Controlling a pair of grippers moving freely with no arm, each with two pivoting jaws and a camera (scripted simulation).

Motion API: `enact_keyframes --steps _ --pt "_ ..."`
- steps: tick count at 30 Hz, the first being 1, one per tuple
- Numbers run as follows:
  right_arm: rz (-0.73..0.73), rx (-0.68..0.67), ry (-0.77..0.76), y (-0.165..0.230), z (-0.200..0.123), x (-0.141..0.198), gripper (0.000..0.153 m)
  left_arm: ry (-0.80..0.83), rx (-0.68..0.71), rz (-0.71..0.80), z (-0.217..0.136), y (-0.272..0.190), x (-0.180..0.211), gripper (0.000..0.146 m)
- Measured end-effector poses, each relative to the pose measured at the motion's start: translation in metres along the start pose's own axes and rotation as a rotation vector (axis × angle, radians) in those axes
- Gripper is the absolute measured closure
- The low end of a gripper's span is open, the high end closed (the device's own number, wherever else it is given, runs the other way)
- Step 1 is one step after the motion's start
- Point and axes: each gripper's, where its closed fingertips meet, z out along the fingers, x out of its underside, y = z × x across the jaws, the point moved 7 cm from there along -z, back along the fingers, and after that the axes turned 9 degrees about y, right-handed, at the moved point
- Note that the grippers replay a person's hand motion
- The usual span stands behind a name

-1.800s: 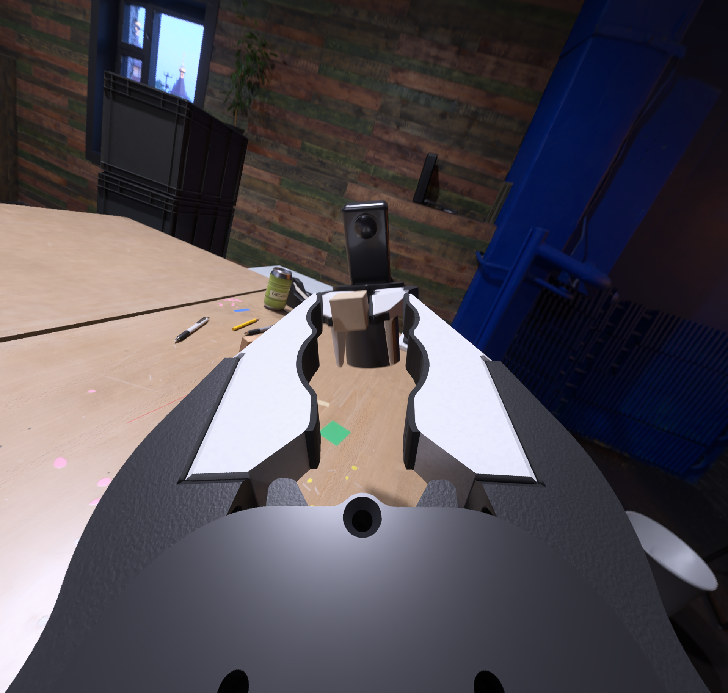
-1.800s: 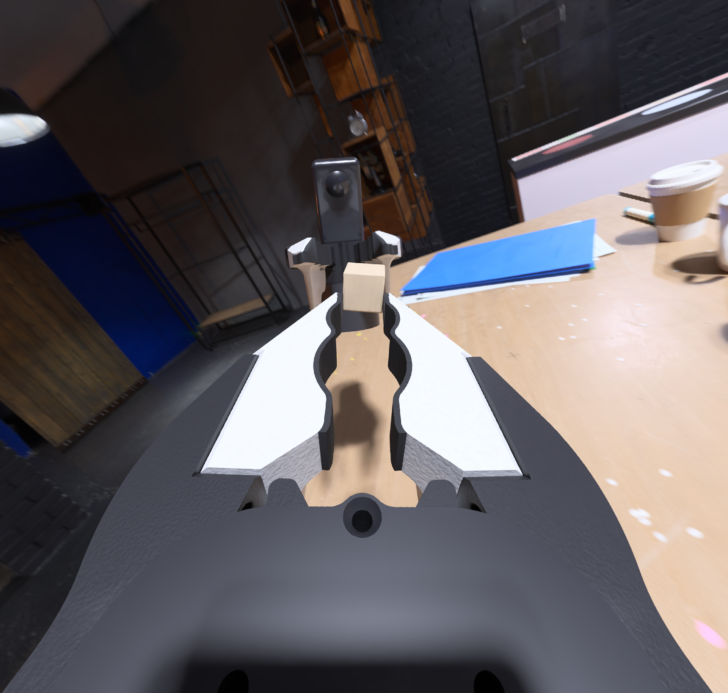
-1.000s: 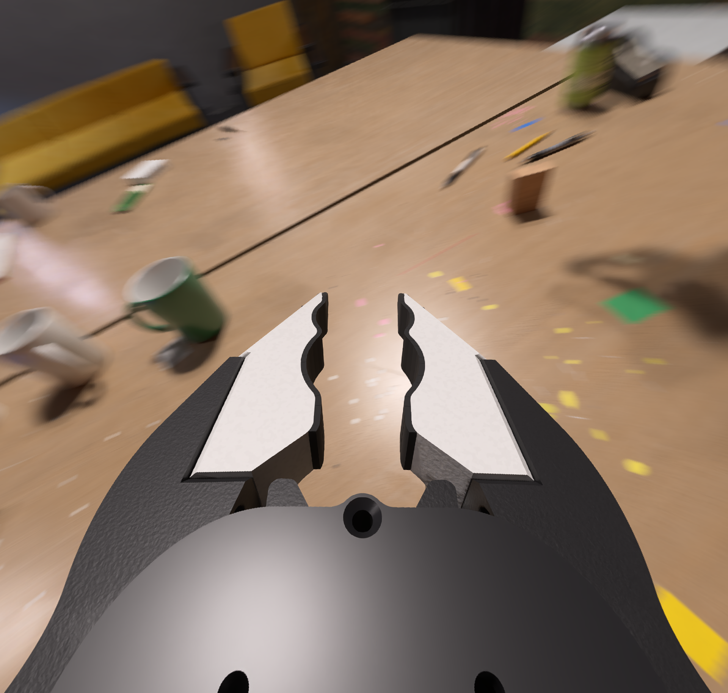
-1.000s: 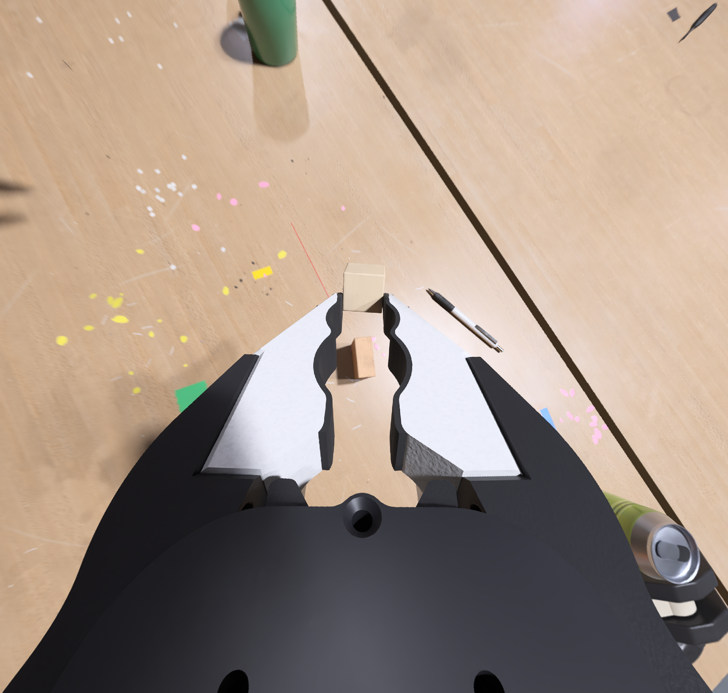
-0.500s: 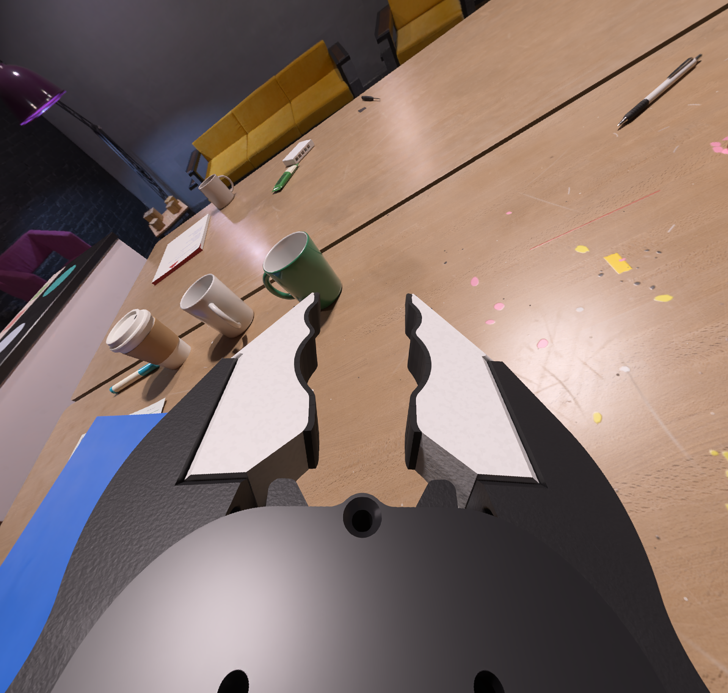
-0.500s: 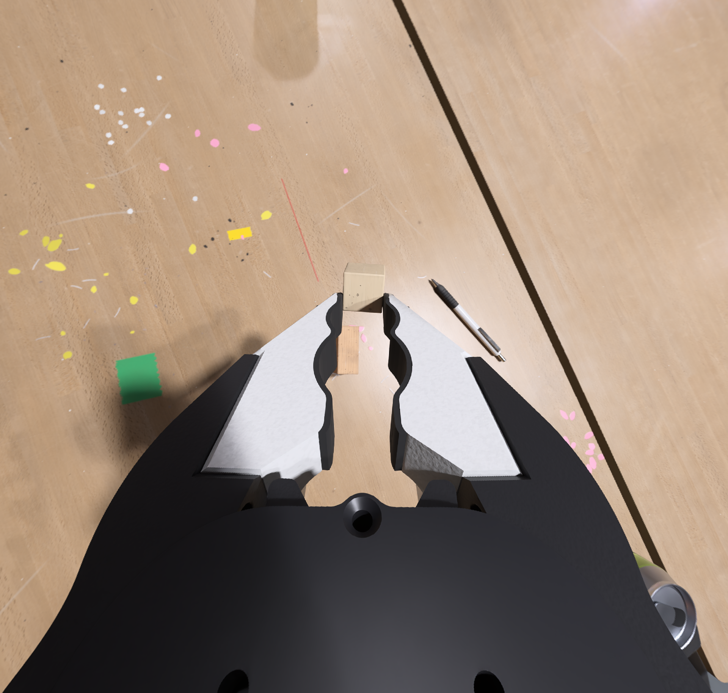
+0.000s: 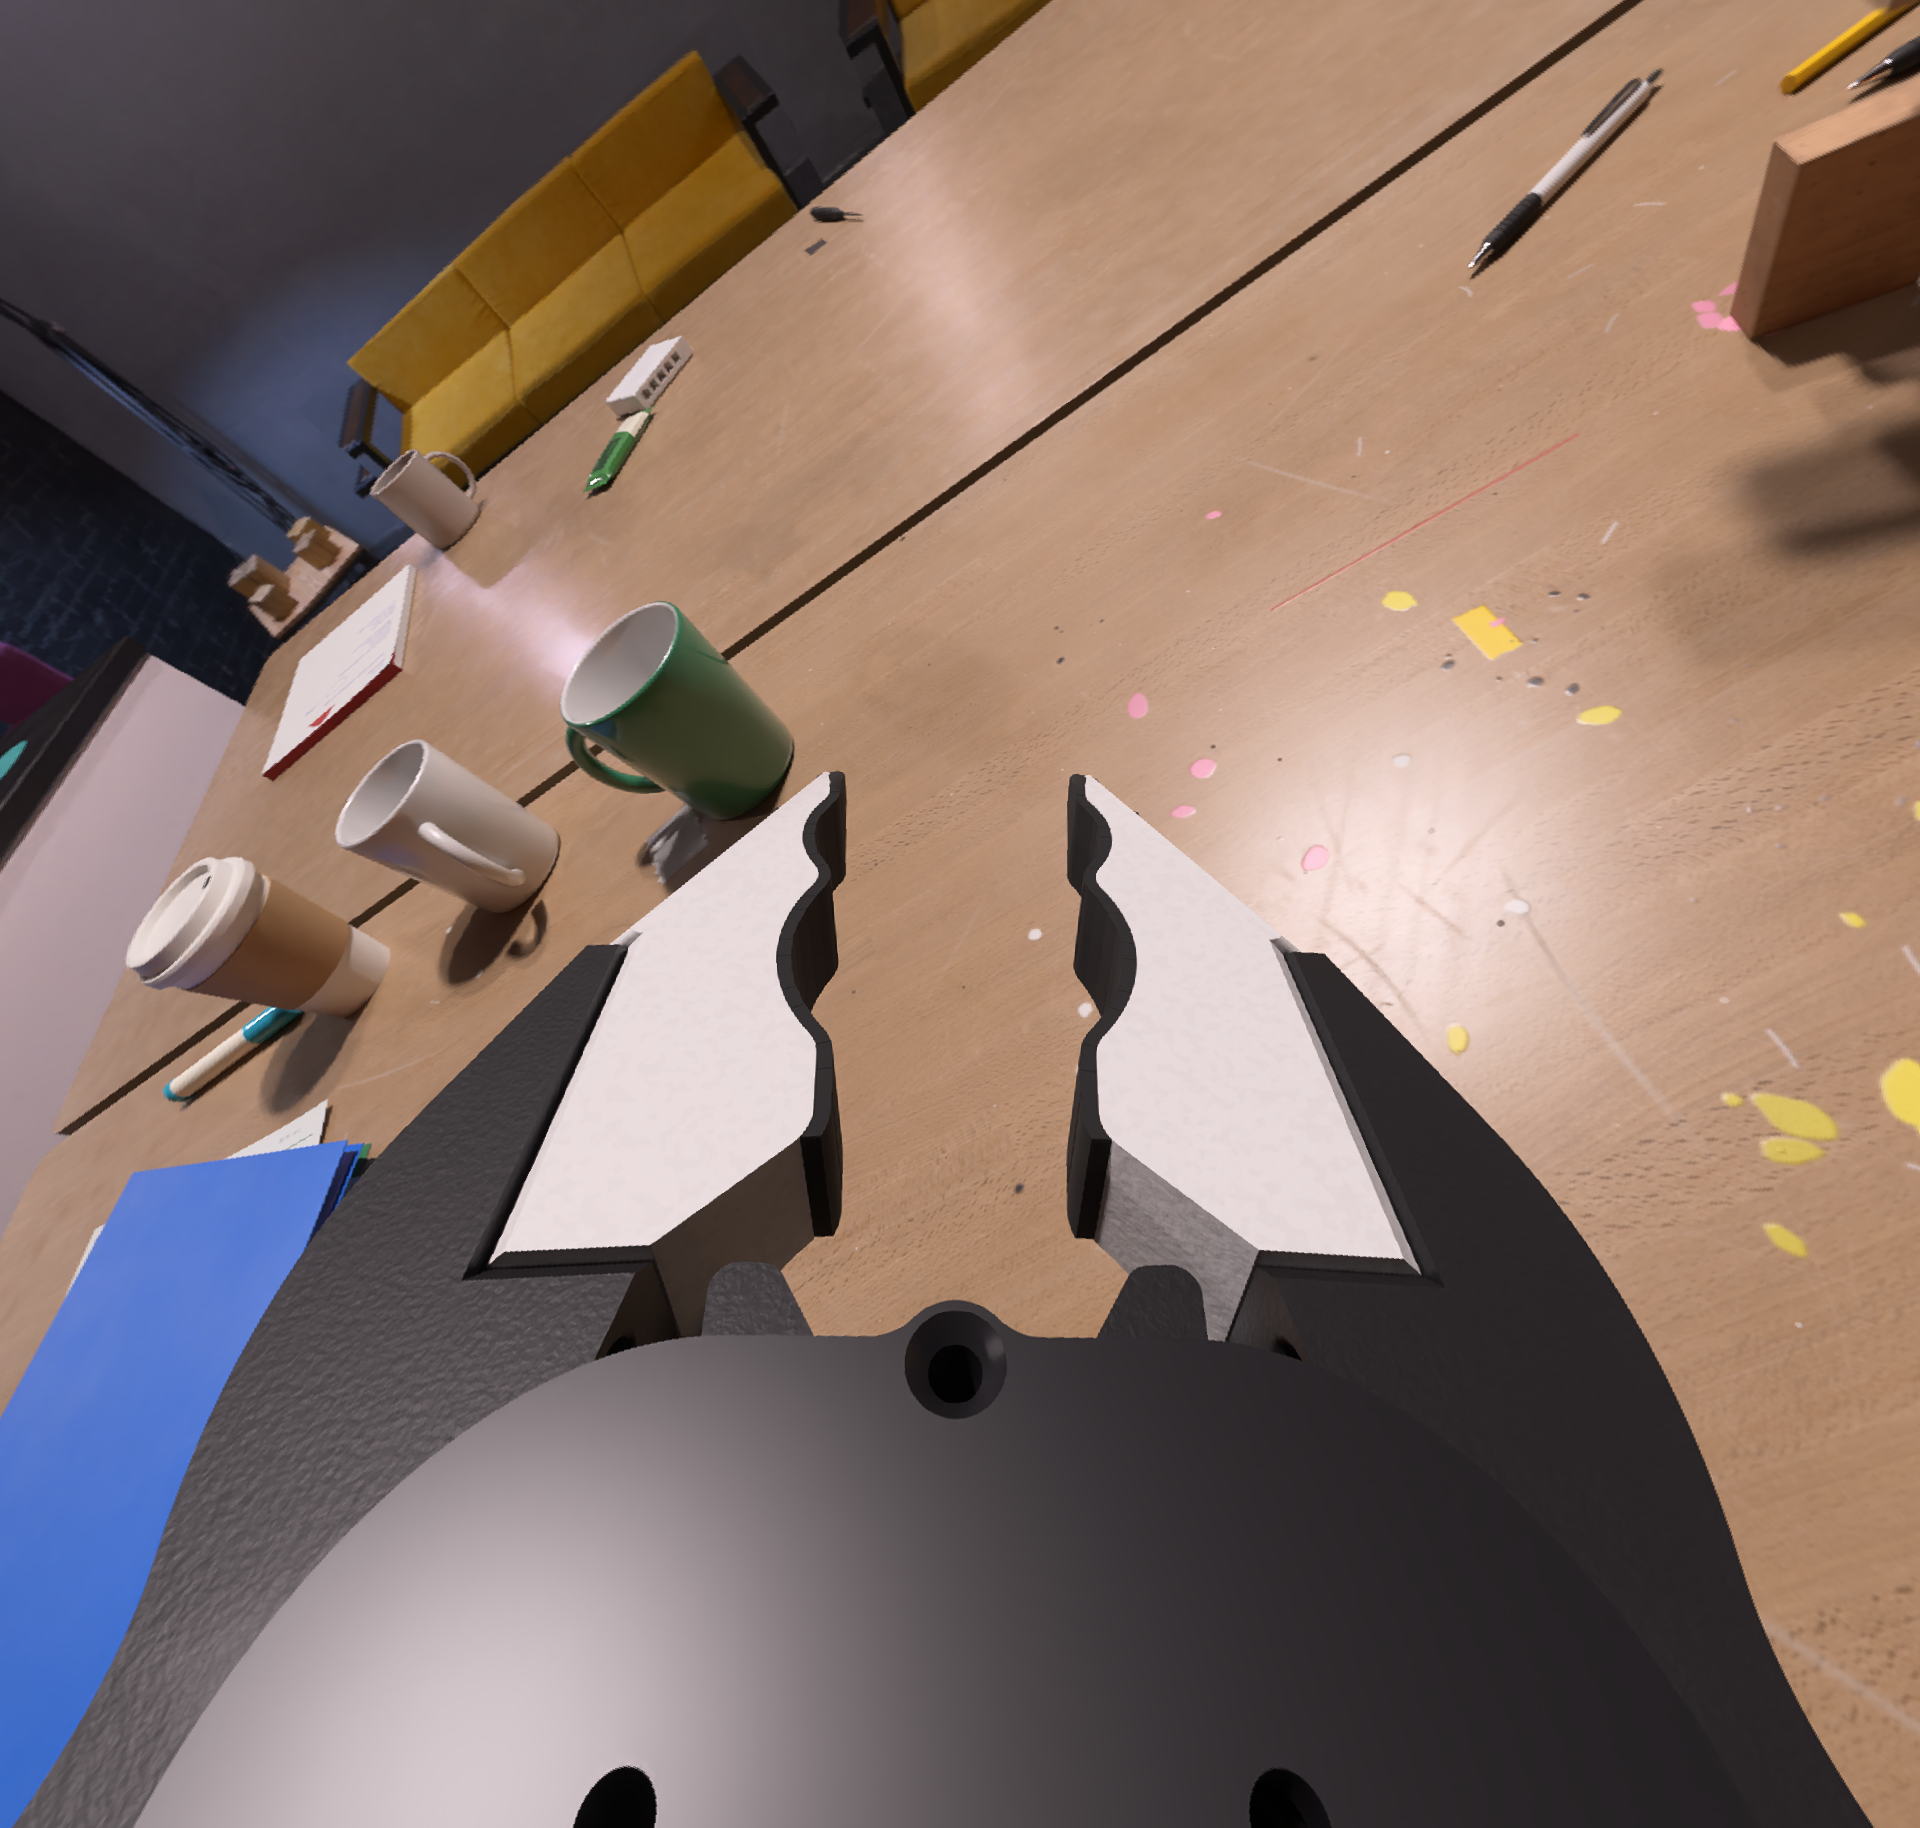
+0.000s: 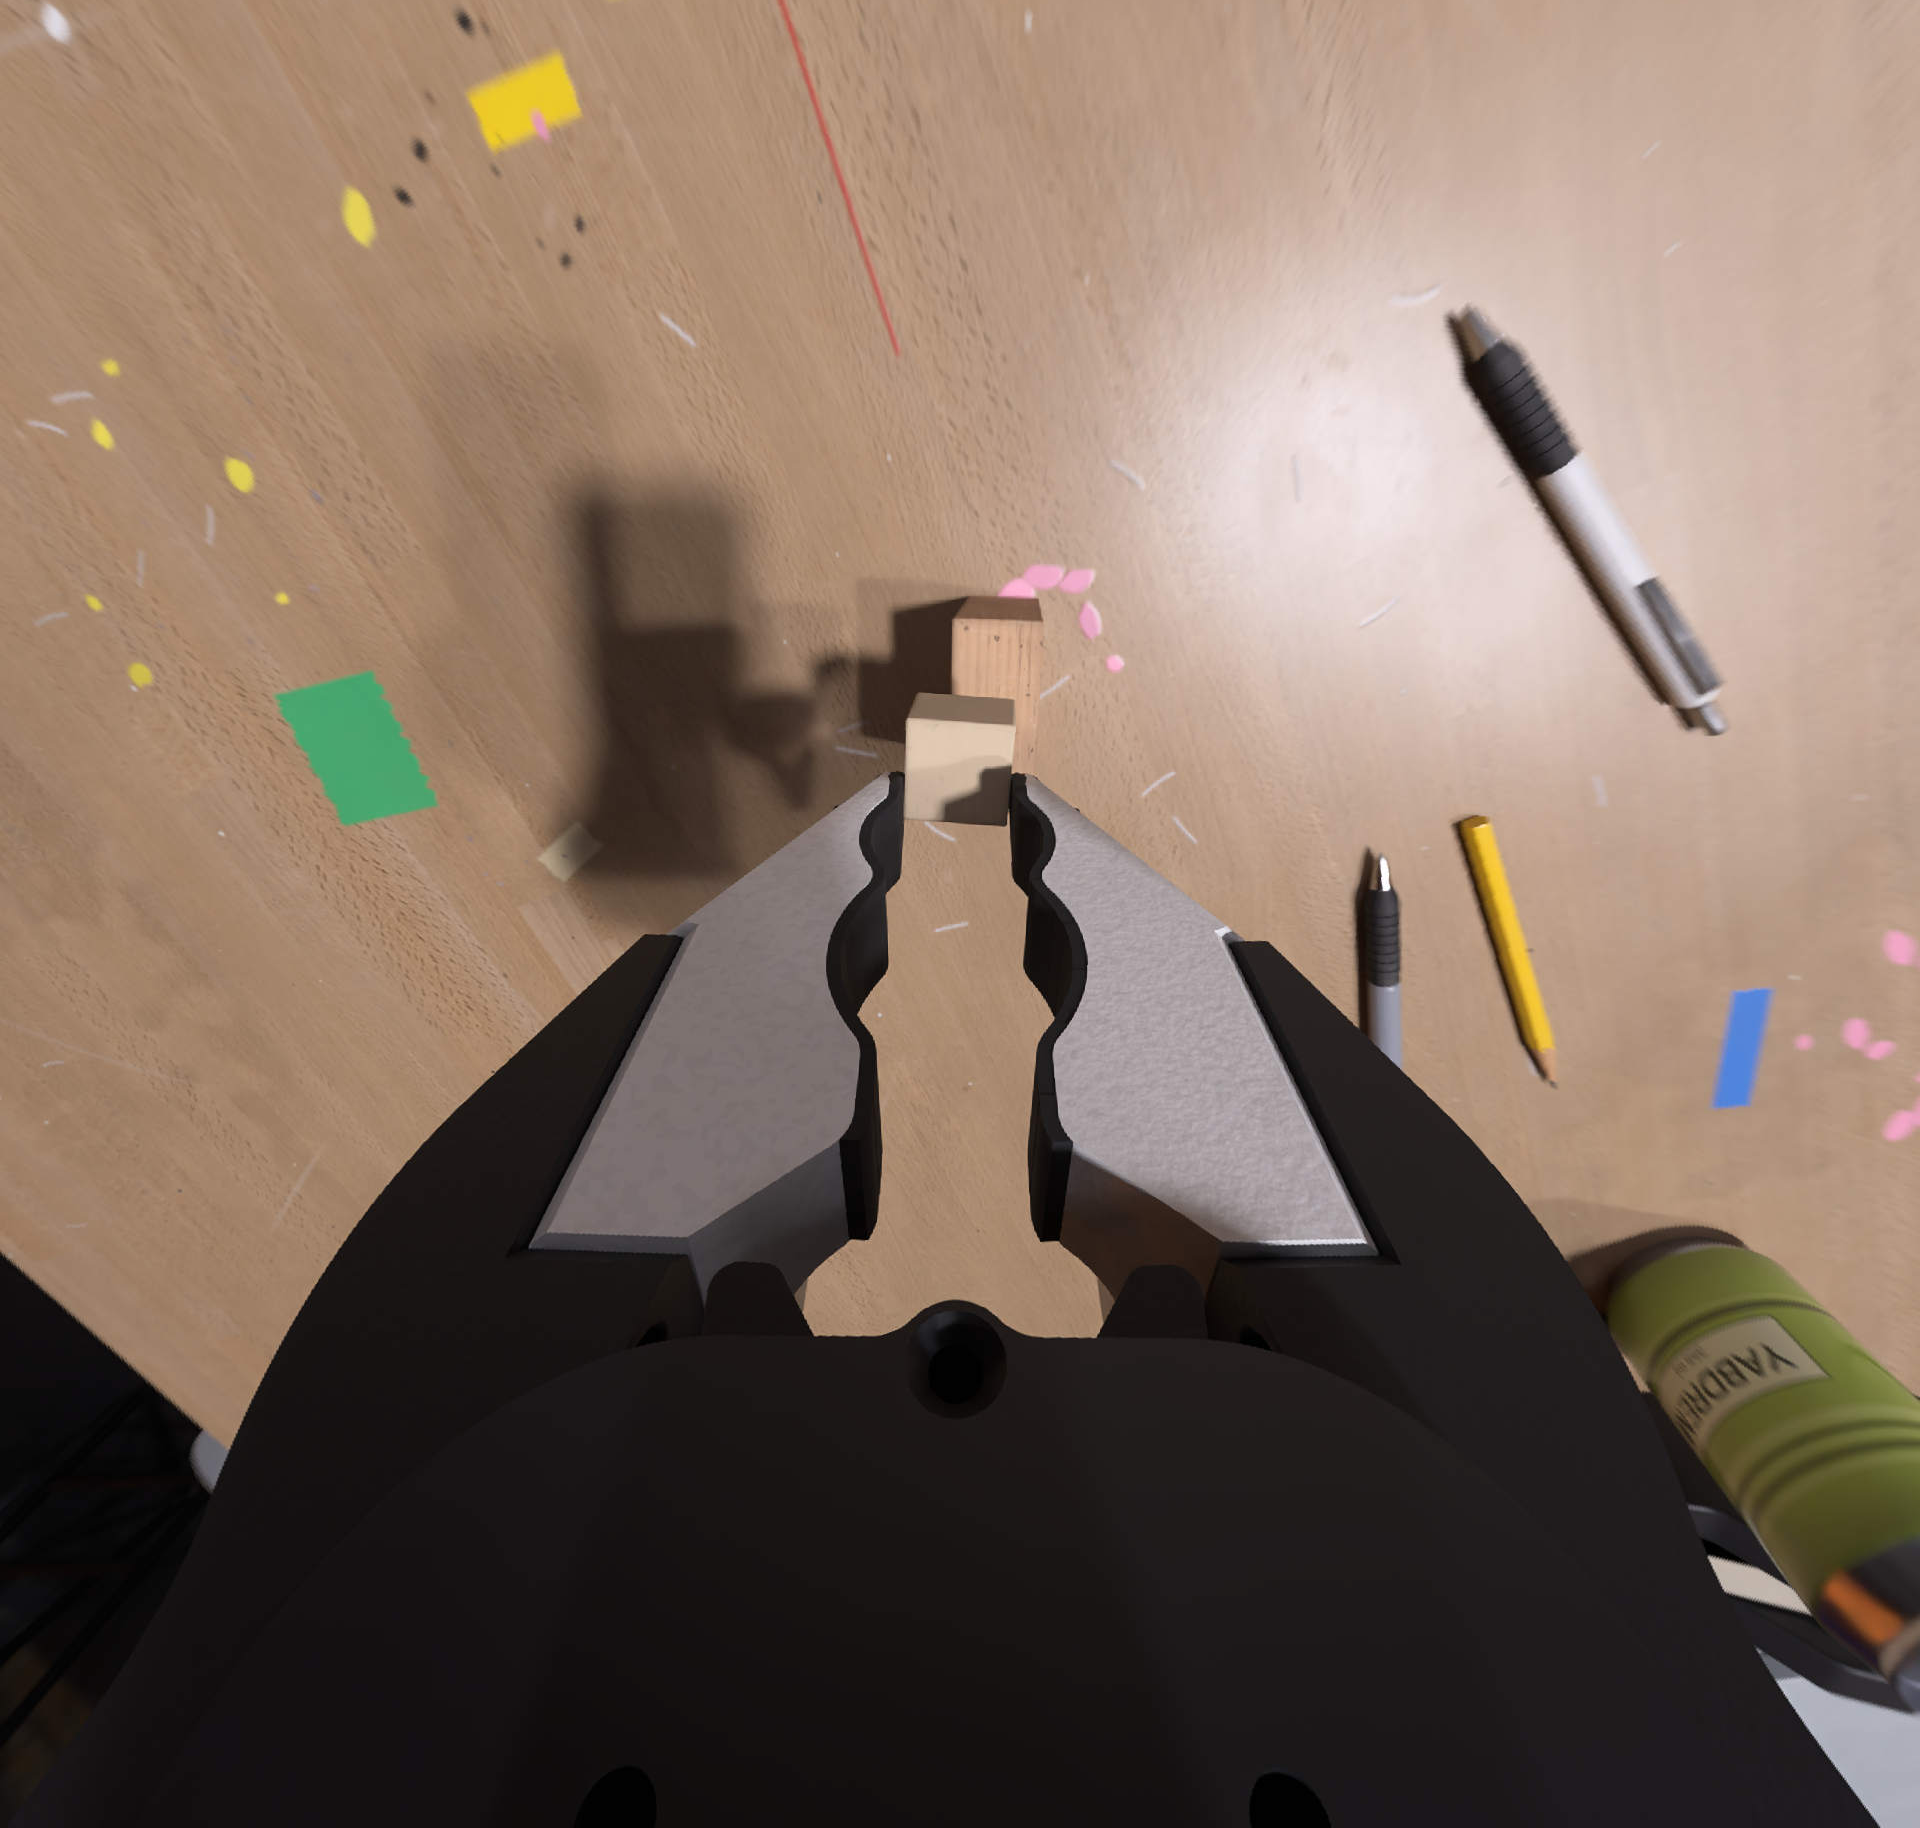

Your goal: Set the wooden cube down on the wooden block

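Observation:
In the right wrist view my right gripper is shut on the pale wooden cube, held at the fingertips above the table. The brown wooden block stands upright on the table just beyond the cube. The cube overlaps the block's near end in this view; I cannot tell whether they touch. My left gripper is open and empty, low over the table, well away from the block. The block also shows at the right edge of the left wrist view.
A green mug, a white mug, a paper cup and a blue folder lie left of my left gripper. Right of the block are a white pen, a yellow pencil, a grey pen and a green can.
My right gripper has dropped much closer to the table with the cube, and the block now sits just past the cube. The left gripper has shifted so the block enters its view.

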Motion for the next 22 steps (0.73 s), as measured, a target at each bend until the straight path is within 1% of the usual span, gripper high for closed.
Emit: enact_keyframes --steps 4,7,10,13,14,15,18,19,20,21,22 --pt "0.011 -0.058 0.047 -0.01 0.034 0.001 0.133 -0.009 0.05 -0.006 0.001 -0.007 -0.002 0.104" --pt "0.057 -0.058 0.059 -0.013 0.044 -0.004 0.129 0.002 0.069 0.004 0.003 -0.012 -0.002 0.104" --pt "0.119 -0.001 0.114 -0.01 0.045 -0.008 0.124 0.009 0.083 0.01 0.005 -0.016 -0.002 0.103" --pt "0.163 0.065 0.205 -0.005 0.036 -0.005 0.117 0.014 0.113 0.0 0.007 -0.019 -0.002 0.103" --pt "0.201 0.109 0.233 -0.003 0.031 -0.005 0.115 0.018 0.119 0.001 0.008 -0.02 -0.002 0.103" --pt "0.247 0.121 0.252 0.001 0.027 -0.005 0.114 0.021 0.123 0.004 0.008 -0.021 -0.002 0.102" --pt "0.407 0.12 0.297 0.019 0.02 -0.005 0.104 0.025 0.13 0.012 0.008 -0.024 -0.003 0.102" --pt "0.438 0.117 0.305 0.027 0.021 -0.006 0.103 0.024 0.132 0.013 0.007 -0.025 -0.004 0.102" --pt "0.458 0.085 0.304 0.036 0.025 -0.006 0.103 0.022 0.137 0.013 0.007 -0.026 -0.004 0.102" --pt "0.477 0.03 0.302 0.044 0.029 -0.006 0.103 0.019 0.142 0.011 0.006 -0.027 -0.005 0.102" --pt "0.5 -0.034 0.296 0.05 0.032 -0.006 0.106 0.018 0.148 0.009 0.006 -0.027 -0.005 0.102"
